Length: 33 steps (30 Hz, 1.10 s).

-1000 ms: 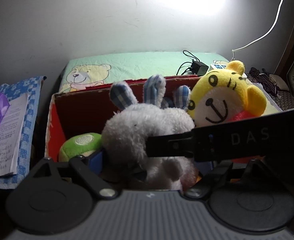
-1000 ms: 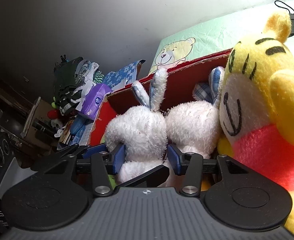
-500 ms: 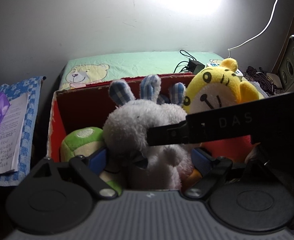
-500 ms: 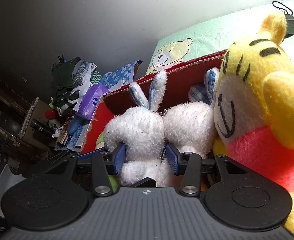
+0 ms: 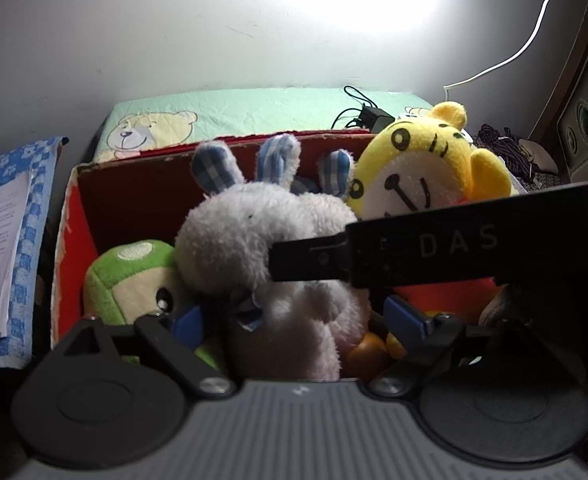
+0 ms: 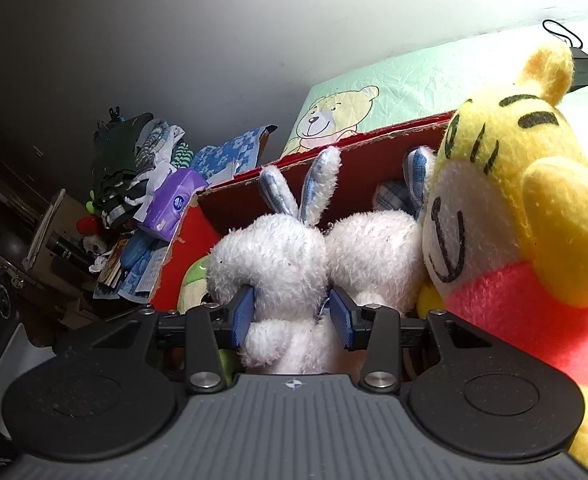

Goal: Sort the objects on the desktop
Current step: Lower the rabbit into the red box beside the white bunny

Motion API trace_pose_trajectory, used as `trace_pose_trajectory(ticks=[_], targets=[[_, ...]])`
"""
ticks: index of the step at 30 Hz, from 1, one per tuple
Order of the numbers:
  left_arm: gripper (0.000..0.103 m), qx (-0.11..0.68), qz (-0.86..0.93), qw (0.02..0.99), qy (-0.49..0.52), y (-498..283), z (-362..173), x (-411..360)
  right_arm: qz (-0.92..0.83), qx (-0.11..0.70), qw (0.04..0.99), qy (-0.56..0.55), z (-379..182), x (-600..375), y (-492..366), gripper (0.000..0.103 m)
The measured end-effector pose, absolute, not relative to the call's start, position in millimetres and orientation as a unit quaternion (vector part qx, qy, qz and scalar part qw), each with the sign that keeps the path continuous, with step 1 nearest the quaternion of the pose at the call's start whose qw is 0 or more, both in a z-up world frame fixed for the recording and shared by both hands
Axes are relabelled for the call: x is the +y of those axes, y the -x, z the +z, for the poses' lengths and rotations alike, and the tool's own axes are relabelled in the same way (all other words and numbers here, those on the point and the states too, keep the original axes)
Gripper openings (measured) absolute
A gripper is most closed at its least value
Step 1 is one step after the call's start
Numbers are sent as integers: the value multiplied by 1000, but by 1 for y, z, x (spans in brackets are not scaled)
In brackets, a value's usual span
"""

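- Left wrist view: I am looking along my left gripper into the red box, which is packed with soft toys. The white rabbit is sitting dead ahead, upright, ears pointing up toward the back wall of the box.
- The left gripper's blue pads are standing wide apart, one on each side of the rabbit's lower body; I am judging that they are not pressing it, so this tool is holding nothing.
- A green toy is wedged to the rabbit's left, a yellow tiger toy to its right, both touching it. The black body of my other tool is crossing the view at the rabbit's neck height.
- Behind the box, a green bear-print cloth is lying against the wall.
- Right wrist view: my right gripper is reaching in at the same rabbit. Its blue pads are sitting against the rabbit's sides just under the head, part closed, the fur bulging between them, so I am reading this as a grip.
- A second white rabbit is pressing against the first on its right, and the tiger toy is crowding the right edge.
- My judgement: the right hand is the nearer one and has the hold. With the rabbit's long axis standing vertical, any move with it has to run straight up or down between its neighbours.
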<state>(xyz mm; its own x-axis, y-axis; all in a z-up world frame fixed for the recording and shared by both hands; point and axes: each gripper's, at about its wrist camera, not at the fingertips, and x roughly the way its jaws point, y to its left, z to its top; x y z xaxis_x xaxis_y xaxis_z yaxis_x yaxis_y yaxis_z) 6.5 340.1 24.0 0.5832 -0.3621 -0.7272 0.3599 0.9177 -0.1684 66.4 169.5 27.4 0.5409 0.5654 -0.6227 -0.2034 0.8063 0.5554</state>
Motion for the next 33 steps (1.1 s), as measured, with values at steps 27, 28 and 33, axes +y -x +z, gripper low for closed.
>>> trace_pose_trajectory(ticks=[27, 28, 33], targets=[[94, 417, -202, 886, 3, -19, 20, 340, 226, 399, 854, -244, 17, 166, -74, 39], [96, 417, -203, 886, 6, -19, 20, 341, 227, 397, 854, -248, 18, 164, -72, 39], [97, 419, -200, 886, 2, -19, 19, 338, 225, 386, 856, -261, 21, 158, -67, 37]])
